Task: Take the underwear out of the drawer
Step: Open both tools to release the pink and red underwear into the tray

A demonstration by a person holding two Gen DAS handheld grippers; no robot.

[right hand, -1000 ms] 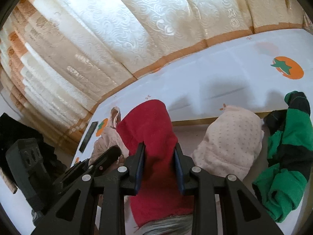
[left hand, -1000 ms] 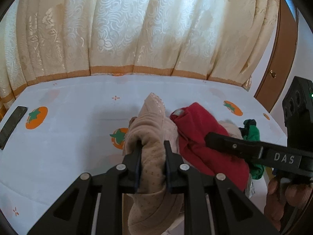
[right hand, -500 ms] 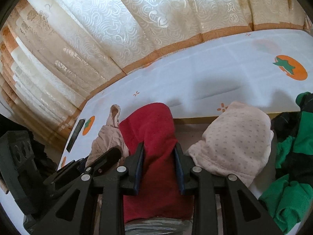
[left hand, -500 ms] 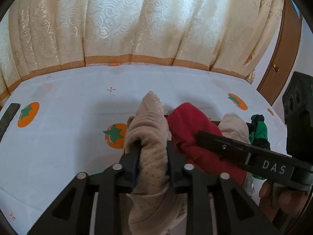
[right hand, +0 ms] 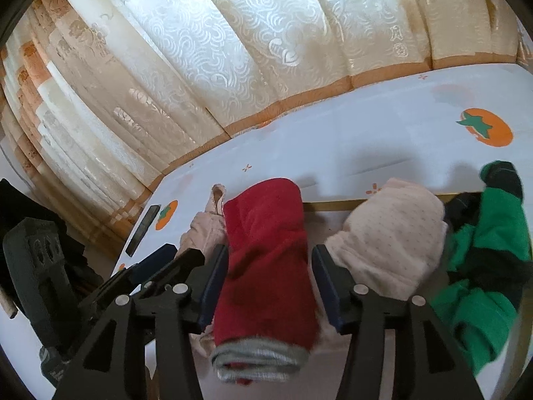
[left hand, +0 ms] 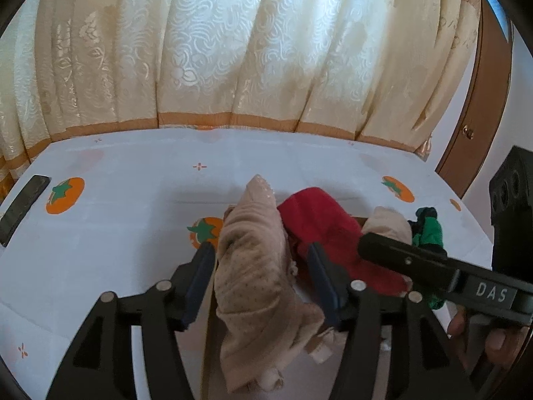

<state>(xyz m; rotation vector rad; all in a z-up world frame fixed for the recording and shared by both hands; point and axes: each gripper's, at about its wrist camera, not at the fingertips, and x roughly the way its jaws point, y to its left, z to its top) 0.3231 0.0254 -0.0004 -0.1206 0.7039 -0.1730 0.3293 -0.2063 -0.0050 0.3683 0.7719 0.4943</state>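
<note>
My left gripper [left hand: 260,255] is open, its fingers on either side of a beige dotted underwear piece [left hand: 253,260] that stands between them. My right gripper [right hand: 268,256] is open around a red underwear piece with a grey waistband [right hand: 266,266]. The red piece also shows in the left wrist view [left hand: 319,220], with the right gripper's finger across it. A pale pink dotted piece [right hand: 389,240] and a green-and-black piece [right hand: 483,266] lie to the right in the drawer, whose wooden edge [right hand: 333,205] shows behind them.
A white cloth with orange persimmon prints [left hand: 133,206] covers the surface behind the drawer. A dark phone [left hand: 23,206] lies at its far left. Cream curtains [left hand: 250,50] hang behind. A wooden door [left hand: 479,116] stands at the right.
Both grippers have opened: the left has let go of the beige piece, the right of the red piece. Both pieces stay standing between the fingers.
</note>
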